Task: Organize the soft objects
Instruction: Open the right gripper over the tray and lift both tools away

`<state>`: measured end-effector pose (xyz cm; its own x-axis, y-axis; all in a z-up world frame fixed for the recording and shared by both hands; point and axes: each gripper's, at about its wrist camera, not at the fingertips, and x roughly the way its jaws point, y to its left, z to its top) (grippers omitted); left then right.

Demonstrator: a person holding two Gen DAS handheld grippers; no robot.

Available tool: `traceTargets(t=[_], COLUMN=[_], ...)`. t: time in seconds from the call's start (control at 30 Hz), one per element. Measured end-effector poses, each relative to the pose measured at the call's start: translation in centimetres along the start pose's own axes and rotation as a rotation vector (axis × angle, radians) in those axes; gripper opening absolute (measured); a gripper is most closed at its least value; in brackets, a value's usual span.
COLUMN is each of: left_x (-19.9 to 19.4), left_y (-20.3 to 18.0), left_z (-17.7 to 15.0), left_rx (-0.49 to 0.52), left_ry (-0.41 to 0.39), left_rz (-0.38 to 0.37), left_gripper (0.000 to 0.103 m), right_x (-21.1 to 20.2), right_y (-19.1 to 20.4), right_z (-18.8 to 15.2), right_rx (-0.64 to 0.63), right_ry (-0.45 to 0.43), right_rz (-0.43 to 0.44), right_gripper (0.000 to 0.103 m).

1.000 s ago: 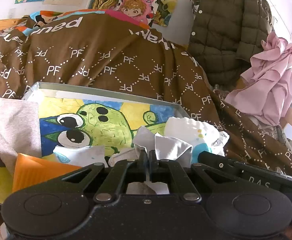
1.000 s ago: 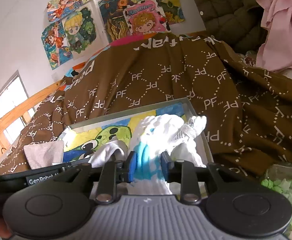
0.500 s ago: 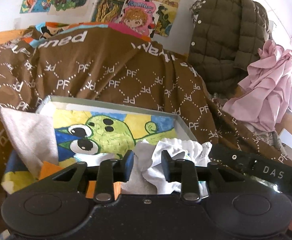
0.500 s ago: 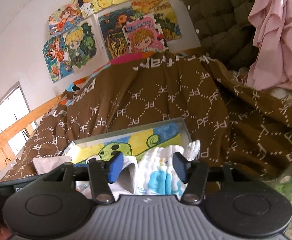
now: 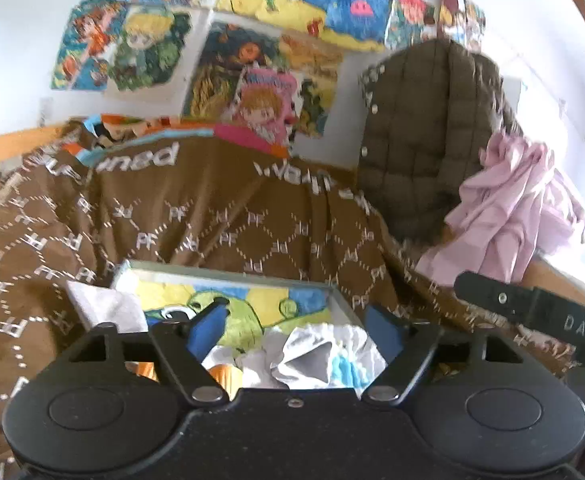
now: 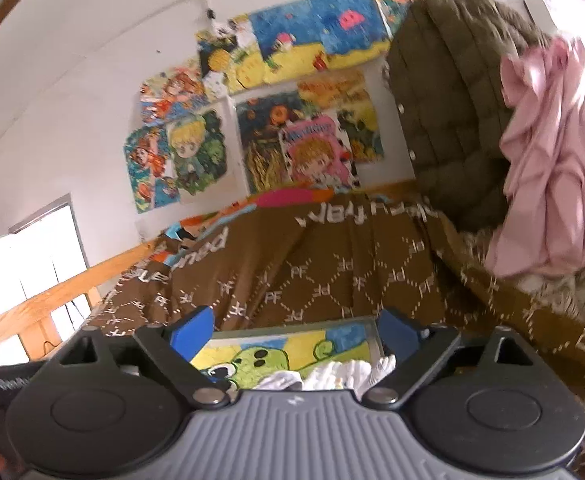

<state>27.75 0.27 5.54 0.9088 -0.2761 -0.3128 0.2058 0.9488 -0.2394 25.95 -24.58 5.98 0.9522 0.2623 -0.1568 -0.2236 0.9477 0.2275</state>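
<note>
A shallow box (image 5: 228,275) with a green cartoon face painted inside lies on the brown blanket. A heap of white and pale blue cloths (image 5: 316,354) sits in its near right corner. My left gripper (image 5: 296,322) hangs above and in front of the heap, its jaws opening, nothing between the blue pads (image 5: 206,330). In the right wrist view the same box (image 6: 370,340) and white cloths (image 6: 344,374) show low down. My right gripper (image 6: 295,324) is also raised with its jaws opening and nothing gripped. A grey cloth (image 5: 106,308) drapes over the box's left edge.
The brown patterned blanket (image 5: 220,208) covers the bed. An olive quilted jacket (image 5: 424,140) and a pink garment (image 5: 520,208) hang at the right. A wooden rail (image 6: 44,308) and a bright window are on the left. Posters cover the wall. An orange item (image 5: 222,376) lies by the heap.
Both grippers let go of the cloths, opened wide and lifted back from the box. The white and blue cloths stay heaped in the box's near right corner.
</note>
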Motion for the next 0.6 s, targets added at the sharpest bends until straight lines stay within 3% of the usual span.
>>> traceTargets(t=[0.23,0.6], left_x=[-6.2,-13.8], left_y=[-0.5,-1.8], left_z=[0.8,-0.6], left_rx=[-0.014,0.031], left_ry=[-0.089,-0.162], left_rz=[-0.009,0.012], left_gripper=[0.102,0.102], right_x=[-4.4,-10.5], right_y=[1.6,3.7], right_z=[0.4,-0.6], right_rx=[0.008,0.009], right_ry=[-0.038,-0.069], right_rz=[0.036,0.055], right_gripper=[0.103,0.103])
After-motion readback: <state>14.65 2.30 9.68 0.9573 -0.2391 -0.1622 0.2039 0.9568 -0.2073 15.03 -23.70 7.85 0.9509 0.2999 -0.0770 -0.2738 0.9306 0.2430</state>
